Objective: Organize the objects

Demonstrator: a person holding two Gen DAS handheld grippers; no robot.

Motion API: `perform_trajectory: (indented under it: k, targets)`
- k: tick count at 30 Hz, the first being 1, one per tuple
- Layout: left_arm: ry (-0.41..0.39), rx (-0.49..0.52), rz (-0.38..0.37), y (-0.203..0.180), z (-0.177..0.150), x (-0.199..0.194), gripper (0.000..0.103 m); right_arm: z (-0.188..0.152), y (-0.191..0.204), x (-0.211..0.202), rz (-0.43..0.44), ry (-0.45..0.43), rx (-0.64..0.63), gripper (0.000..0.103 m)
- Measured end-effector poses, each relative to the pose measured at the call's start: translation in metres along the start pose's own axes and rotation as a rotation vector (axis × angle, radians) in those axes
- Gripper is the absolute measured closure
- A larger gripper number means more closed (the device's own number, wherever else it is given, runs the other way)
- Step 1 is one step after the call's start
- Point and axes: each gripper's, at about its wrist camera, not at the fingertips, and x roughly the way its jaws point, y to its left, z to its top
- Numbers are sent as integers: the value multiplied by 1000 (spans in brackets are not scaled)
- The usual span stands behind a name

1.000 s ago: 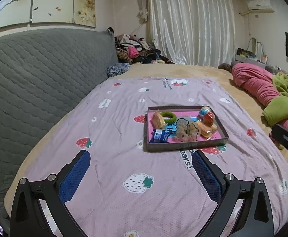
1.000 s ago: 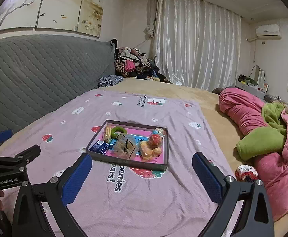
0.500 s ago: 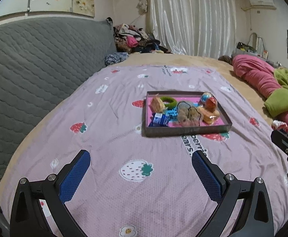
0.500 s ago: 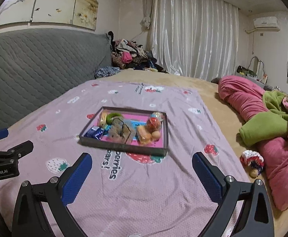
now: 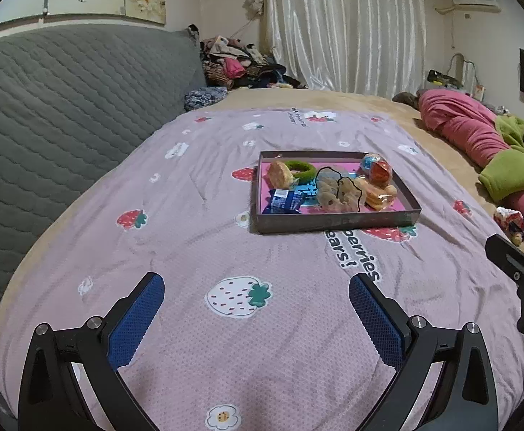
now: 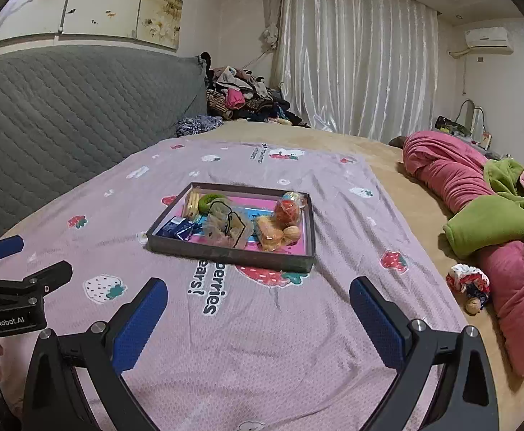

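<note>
A shallow dark tray (image 5: 334, 223) (image 6: 226, 253) with a pink floor rests on the strawberry-print blanket. In it lie a green ring (image 5: 299, 170), a blue packet (image 5: 284, 201) (image 6: 175, 229), a beige scrunchie with a black cord (image 5: 337, 194) (image 6: 228, 225), wrapped orange snacks (image 5: 375, 189) (image 6: 272, 235) and a red and blue ball in wrap (image 5: 376, 168) (image 6: 289, 208). My left gripper (image 5: 256, 291) hangs open over the blanket, well short of the tray. My right gripper (image 6: 258, 292) is open too, just short of the tray's near wall. Nothing sits between either pair of fingers.
A grey quilted headboard (image 5: 53, 115) runs along the left. Pink and green bedding (image 6: 485, 215) is heaped at the right, with a small patterned scrunchie (image 6: 468, 282) beside it. A clothes pile (image 6: 240, 97) and curtains stand at the far end.
Both grippers have moved nearer the tray and tilted down slightly, so the tray looks larger in both views. Both stay open.
</note>
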Motion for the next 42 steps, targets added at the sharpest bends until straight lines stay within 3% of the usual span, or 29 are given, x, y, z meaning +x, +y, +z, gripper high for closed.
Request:
perform_trajectory:
  k: [21, 42]
  targets:
    - [40, 10, 3, -6, -24, 34, 0, -34, -8, 27, -15, 57, 33, 1]
    - [50, 4, -6, -5, -39, 59, 0, -54, -12, 44, -15, 46, 52, 1]
